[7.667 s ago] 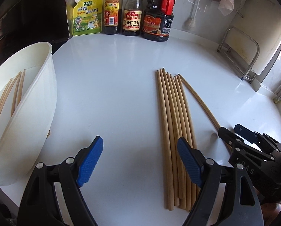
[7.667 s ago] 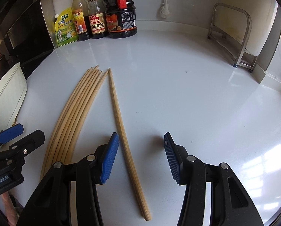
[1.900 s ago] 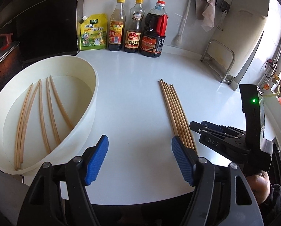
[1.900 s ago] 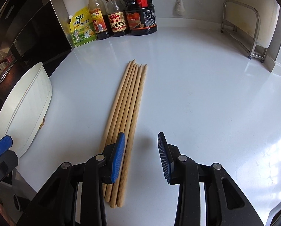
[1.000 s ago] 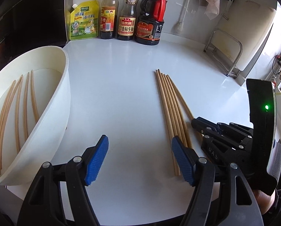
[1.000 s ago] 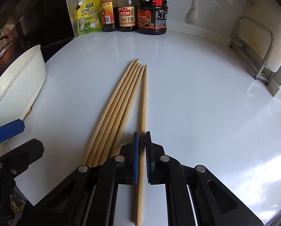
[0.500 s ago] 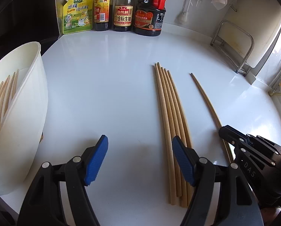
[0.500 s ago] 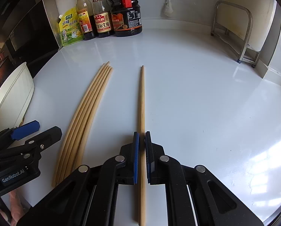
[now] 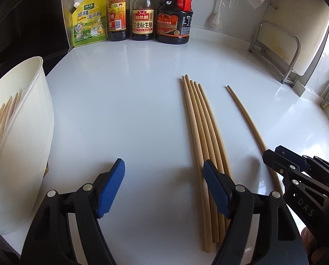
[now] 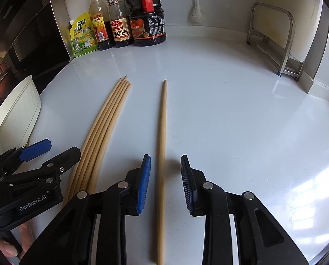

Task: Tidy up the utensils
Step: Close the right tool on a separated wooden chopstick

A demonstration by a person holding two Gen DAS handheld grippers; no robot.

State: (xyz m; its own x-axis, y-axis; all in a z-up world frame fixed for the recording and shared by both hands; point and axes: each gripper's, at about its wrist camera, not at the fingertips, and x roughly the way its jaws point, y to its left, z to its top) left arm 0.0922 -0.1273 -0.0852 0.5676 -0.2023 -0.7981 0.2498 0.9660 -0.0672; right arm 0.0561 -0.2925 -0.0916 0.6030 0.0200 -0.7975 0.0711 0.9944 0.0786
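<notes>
The right tool [image 10: 165,182] was seen low over the bench [image 10: 230,114], its jaws opening, with the single chopstick [image 10: 161,132] lying between the pads and no longer pressed by them. The long axis of that chopstick ran straight away from the tool, toward the sauce bottles [image 10: 129,19] at the wall. The left tool [image 9: 164,187] was held with its jaws wide apart and opening slightly, nothing between them; the bundle of chopsticks [image 9: 205,132] lay just beside its right pad, also pointing away. The white basin [image 9: 21,132] with more chopsticks stood to the left. Compared with a second earlier, the single chopstick had been drawn clear of the bundle and the clamp on it had been released.
</notes>
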